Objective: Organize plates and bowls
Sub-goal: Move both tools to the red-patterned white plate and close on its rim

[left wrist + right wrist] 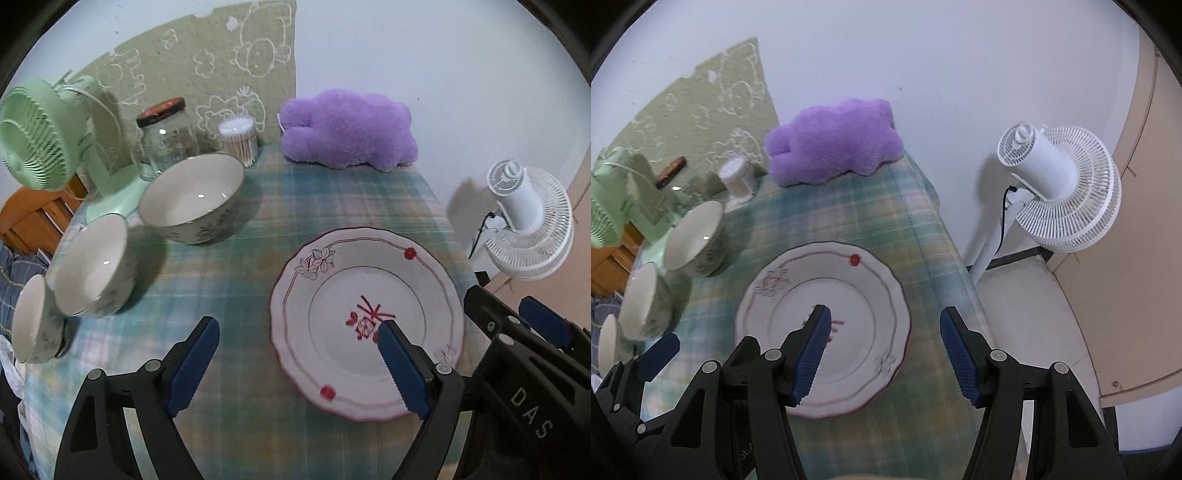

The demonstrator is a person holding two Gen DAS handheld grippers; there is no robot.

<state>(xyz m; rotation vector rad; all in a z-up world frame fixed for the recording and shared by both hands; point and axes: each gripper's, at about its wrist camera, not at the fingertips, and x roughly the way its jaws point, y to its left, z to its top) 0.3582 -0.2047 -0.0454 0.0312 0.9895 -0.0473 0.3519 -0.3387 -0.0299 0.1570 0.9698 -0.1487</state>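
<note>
Two claws hang over a surface covered with a plaid cloth (332, 206), both pointing steeply down at the plate (369, 321). The left claw (295, 365) stands wide and holds nothing; its right finger is in front of the plate's red centre motif, its left finger over bare cloth. The right claw (882, 354) stands about half open, also with nothing in it, straddling the plate's rim at 3 o'clock in its own view.

As I judge it, the step in hand is picking up the plate. A flat plate gives little to bite on, so one finger should slide under the scalloped rim and the other press on top, closing gently and lifting level so it does not tip. The cloth may bunch under a finger.

Three bowls sit in a line from 9 to 11 o'clock of the plate: a large bowl (192, 199), a middle bowl (92, 266) and a small bowl (35, 317), the last near the surface's edge and likely best nested into the larger ones.

At 12 o'clock lies a purple plush toy (347, 129), with a cotton-swab tub (240, 140), a glass jar (168, 136) and a green fan (48, 140) further left. A white fan (1060, 188) stands on the floor at 2 o'clock, against a pale wall.
</note>
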